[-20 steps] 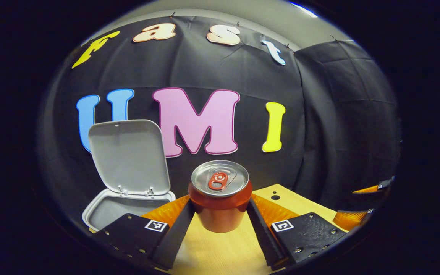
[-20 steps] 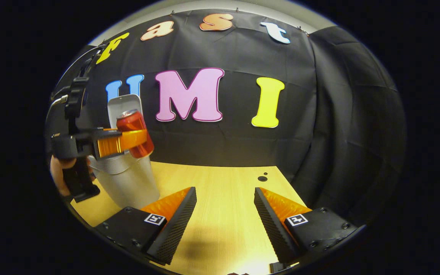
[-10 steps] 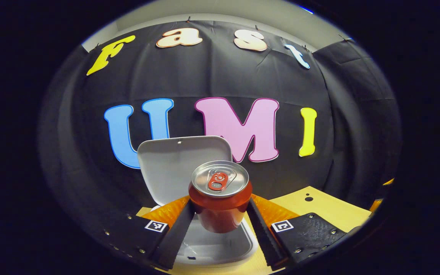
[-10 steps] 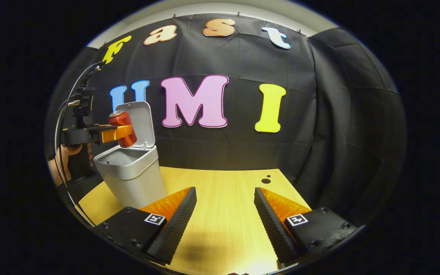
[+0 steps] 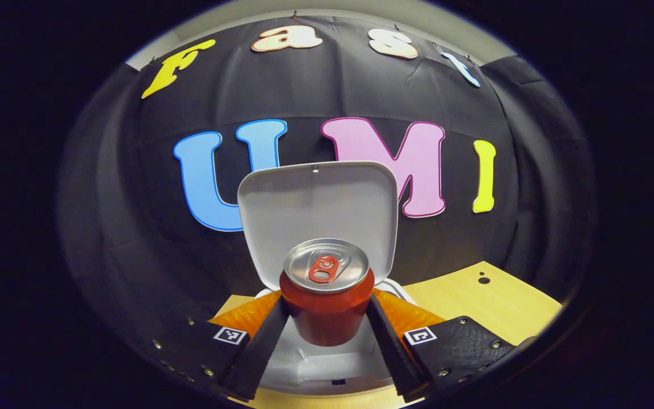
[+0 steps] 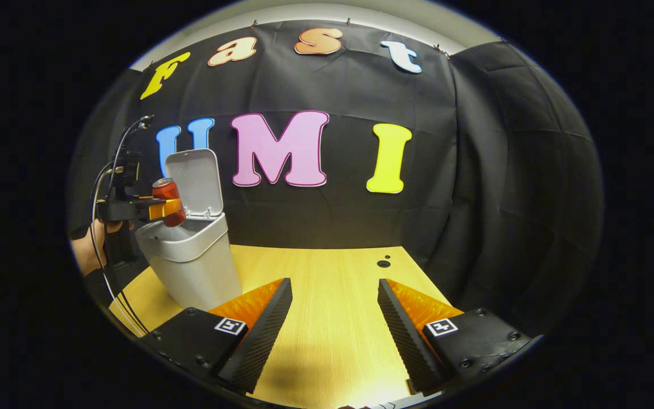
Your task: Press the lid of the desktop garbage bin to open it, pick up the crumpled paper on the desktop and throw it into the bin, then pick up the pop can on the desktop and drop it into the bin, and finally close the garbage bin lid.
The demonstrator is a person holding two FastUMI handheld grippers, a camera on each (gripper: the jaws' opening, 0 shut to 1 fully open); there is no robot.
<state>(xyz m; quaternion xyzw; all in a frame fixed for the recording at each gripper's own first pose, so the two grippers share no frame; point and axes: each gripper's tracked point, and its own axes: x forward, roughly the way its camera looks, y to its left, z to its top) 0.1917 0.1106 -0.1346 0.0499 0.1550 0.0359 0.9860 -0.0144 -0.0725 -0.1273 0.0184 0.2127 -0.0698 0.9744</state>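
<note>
A: Where is the can [image 5: 327, 295]?

B: In the left claw [image 5: 327, 326], clenched on its red body from both sides. It is upright, silver top and red tab facing the camera, right above the open mouth of the bin [image 5: 327, 363].

A: And the lid [image 5: 315, 210]?

B: Raised, standing behind the can: a smooth pale grey plastic panel with rounded corners.

A: What does the right gripper view add?

B: The whole side of it. The bin [image 6: 193, 267] is a grey tub that narrows toward its base, standing on the light wood-grain tabletop [image 6: 327, 318] near its left edge. The lid [image 6: 193, 182] is hinged at the back. The left claw [image 6: 171, 208] reaches in from the left with the can [image 6: 168, 195] over the rim, and a hand [image 6: 91, 247] grips the handle, cables looping beside it.

A: And the right claw [image 6: 332, 321]?

B: Released, ribbed fingers [image 6: 259, 335] spread wide above bare tabletop, well apart from the bin. Two small dark holes [image 6: 384, 262] sit in the wood farther back.
</note>
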